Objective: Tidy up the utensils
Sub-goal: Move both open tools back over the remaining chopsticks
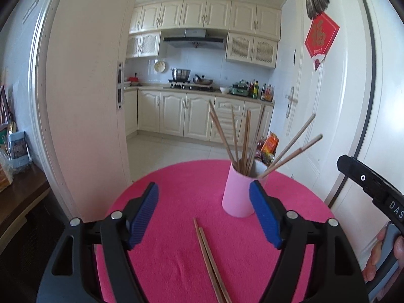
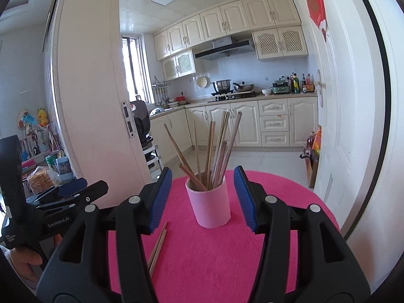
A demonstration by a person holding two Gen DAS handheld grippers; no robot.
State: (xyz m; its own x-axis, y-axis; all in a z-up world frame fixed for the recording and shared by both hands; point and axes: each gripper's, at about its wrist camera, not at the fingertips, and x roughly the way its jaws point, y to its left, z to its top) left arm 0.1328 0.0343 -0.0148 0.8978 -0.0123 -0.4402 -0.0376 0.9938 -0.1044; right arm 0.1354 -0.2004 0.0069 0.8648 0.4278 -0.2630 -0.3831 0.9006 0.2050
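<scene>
A pink cup point(image 1: 236, 193) point(image 2: 209, 205) stands on the round pink table point(image 1: 176, 252) point(image 2: 214, 265) and holds several wooden chopsticks point(image 1: 242, 141) point(image 2: 217, 149). Two more chopsticks point(image 1: 210, 260) point(image 2: 157, 248) lie flat on the cloth in front of the cup. My left gripper point(image 1: 205, 216) is open and empty above the table, with the loose pair between its jaws. My right gripper point(image 2: 203, 198) is open and empty, its jaws on either side of the cup. The right gripper's body shows at the left view's right edge point(image 1: 371, 189); the left gripper shows at the right view's left edge point(image 2: 63, 197).
An open white door point(image 1: 85, 101) point(image 2: 96, 101) stands left of the table and a white door point(image 1: 315, 101) point(image 2: 335, 126) stands right. The kitchen with cream cabinets point(image 1: 189, 116) lies beyond. A cluttered shelf point(image 2: 43, 161) is at the left.
</scene>
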